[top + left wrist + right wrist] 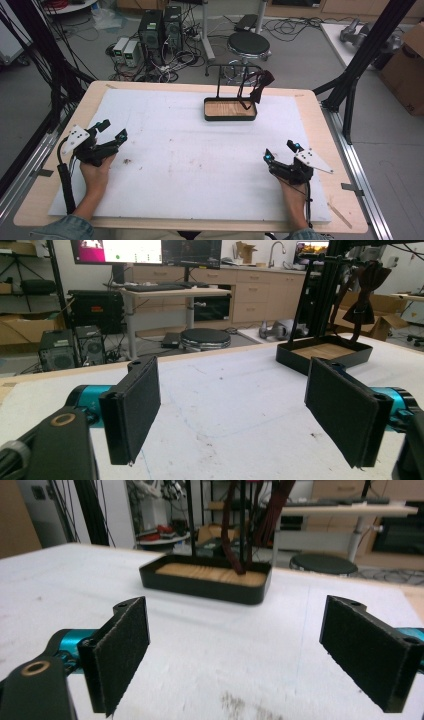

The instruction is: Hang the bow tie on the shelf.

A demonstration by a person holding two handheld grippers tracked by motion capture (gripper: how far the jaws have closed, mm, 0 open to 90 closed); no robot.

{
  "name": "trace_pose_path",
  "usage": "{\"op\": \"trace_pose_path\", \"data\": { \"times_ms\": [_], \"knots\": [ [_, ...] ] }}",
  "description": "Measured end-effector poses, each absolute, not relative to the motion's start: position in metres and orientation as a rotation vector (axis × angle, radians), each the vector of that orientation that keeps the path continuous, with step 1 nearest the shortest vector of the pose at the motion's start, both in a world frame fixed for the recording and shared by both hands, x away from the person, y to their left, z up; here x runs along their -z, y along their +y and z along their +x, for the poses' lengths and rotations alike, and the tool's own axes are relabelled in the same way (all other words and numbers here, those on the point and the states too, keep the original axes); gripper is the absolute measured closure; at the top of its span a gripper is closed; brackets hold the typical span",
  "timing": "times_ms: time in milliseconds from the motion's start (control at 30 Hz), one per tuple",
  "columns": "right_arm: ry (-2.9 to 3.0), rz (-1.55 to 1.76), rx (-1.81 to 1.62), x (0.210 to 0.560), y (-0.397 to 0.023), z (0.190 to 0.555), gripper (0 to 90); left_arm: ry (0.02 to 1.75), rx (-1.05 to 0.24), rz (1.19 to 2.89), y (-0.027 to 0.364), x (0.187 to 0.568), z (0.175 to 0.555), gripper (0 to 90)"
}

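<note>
A black tray (230, 117) with a wooden floor and an upright black rack stands at the far middle of the white mat. A dark red bow tie (261, 85) hangs by its strap from the rack's right end; it also shows in the left gripper view (369, 290). My left gripper (114, 129) rests open near the mat's left edge, held by a hand, nothing between its pads (136, 405). Near the right front, my right gripper (281, 151) stands open and empty, its jaws facing the tray (205, 586). Both grippers are well apart from the tray.
The white mat (180, 165) covers most of the wooden table (320, 115). A small dark smudge (127, 161) lies by the left gripper. Beyond the table's far edge stand a round stool (248, 44), computer towers (160, 27) and floor cables. Black frame struts (360, 55) rise at the right.
</note>
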State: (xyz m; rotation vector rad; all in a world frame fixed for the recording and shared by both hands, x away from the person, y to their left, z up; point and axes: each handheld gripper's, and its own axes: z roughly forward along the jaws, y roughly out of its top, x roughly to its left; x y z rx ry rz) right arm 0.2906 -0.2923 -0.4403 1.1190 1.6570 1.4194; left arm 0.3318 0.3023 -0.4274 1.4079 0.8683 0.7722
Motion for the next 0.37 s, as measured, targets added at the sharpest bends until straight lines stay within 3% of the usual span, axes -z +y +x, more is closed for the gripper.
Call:
{"op": "trace_pose_path", "data": {
  "times_ms": [367],
  "knots": [
    [1.662,1.133,-1.399,0.4457,-0.2926,0.2885,11.7,0.867,-0.772,1.408,0.3019,0.4275,0.3318,22.5]
  ]
}}
